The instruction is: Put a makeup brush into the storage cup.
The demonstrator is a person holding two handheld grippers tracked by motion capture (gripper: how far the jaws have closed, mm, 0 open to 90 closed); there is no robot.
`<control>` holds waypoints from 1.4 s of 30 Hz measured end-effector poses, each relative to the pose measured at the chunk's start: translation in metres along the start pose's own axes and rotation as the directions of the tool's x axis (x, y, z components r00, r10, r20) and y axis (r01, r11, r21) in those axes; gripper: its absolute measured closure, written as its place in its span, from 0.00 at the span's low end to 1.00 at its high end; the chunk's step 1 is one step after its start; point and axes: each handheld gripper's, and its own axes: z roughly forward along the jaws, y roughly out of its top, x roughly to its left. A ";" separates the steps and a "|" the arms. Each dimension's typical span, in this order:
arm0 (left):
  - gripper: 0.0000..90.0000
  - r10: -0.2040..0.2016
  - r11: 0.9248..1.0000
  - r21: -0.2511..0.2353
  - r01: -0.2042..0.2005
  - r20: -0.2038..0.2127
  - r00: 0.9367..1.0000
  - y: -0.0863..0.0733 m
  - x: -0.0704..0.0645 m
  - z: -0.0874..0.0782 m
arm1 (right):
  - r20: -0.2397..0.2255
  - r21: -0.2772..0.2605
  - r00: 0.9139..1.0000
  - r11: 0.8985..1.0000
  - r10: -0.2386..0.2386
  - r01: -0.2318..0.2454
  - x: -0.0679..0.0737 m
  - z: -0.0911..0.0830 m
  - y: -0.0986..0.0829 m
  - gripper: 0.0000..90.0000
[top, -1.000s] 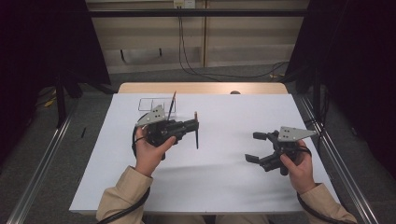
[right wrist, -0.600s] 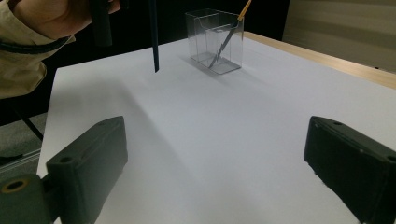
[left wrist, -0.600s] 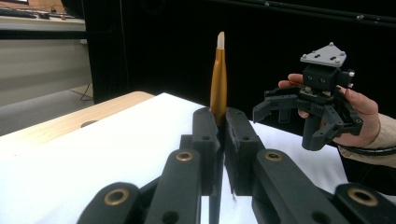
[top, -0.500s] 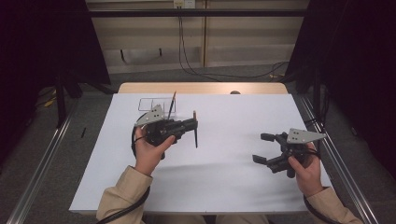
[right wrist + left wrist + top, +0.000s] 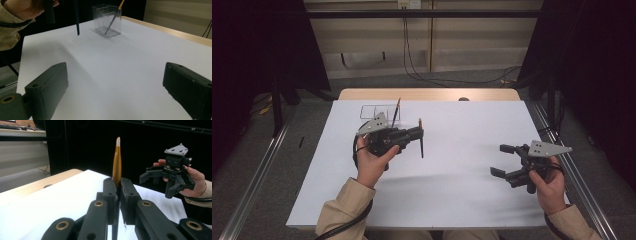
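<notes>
Work in hand: you are moving a slim brush [image 5: 421, 137] toward the clear holder [image 5: 379, 113] at the far left of the table [image 5: 472, 125]; this is a judgement from how things lie.
Done so far: the brush is off the table and held upright; 1 other brush [image 5: 397, 111] already leans inside the holder.
Left to do: carry the held brush over the holder's open top, lower its dark end in, and release.
Left gripper [image 5: 418, 135]: jaws closed tight on the brush shaft, gold ferrule and pale tip rising above them in the left gripper view [image 5: 116, 162], dark handle hanging below.
Right gripper [image 5: 506, 160]: jaws spread wide, nothing between them; it hovers over the right part of the table, well apart from the holder.
Brush position: near the holder, on its near-right side, not yet above it.
Surroundings: white table cover, wooden far edge, cables on the floor beyond.
Obstruction: the leaning brush crosses the holder's opening; steer your brush into the free part.
</notes>
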 end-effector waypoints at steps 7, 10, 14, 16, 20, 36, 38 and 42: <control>0.93 -0.003 1.000 -0.008 0.003 0.002 1.000 0.001 0.001 -0.001 | 0.016 -0.003 1.000 1.000 0.007 -0.007 -0.001 -0.009 -0.004 0.06; 0.93 -0.001 1.000 -0.008 0.001 -0.005 1.000 0.001 0.003 -0.002 | 0.021 0.000 1.000 1.000 0.010 -0.010 -0.002 -0.011 -0.006 0.06; 0.93 -0.001 1.000 -0.007 0.001 -0.011 1.000 0.002 0.004 -0.004 | 0.019 0.002 1.000 1.000 0.007 -0.007 -0.001 -0.013 -0.007 0.06; 0.93 -0.005 1.000 -0.007 0.005 -0.019 1.000 0.002 0.005 -0.005 | 0.016 -0.002 1.000 1.000 0.011 -0.011 -0.002 -0.013 -0.008 0.06; 0.93 -0.005 1.000 -0.012 0.005 -0.028 1.000 0.003 0.007 -0.007 | 0.013 -0.003 1.000 1.000 0.007 -0.007 -0.002 -0.011 -0.007 0.06; 0.93 -0.009 1.000 -0.022 0.007 -0.087 0.996 0.013 0.027 -0.014 | 0.000 -0.008 1.000 1.000 0.006 -0.006 -0.003 -0.011 -0.008 0.06; 0.93 -0.007 1.000 -0.027 0.004 -0.092 0.996 0.016 0.030 -0.014 | -0.002 -0.011 1.000 1.000 0.005 -0.005 -0.002 -0.012 -0.008 0.06; 0.93 -0.004 0.999 -0.035 0.000 -0.110 0.994 0.021 0.036 -0.014 | -0.007 -0.017 1.000 1.000 0.008 -0.008 -0.003 -0.012 -0.008 0.06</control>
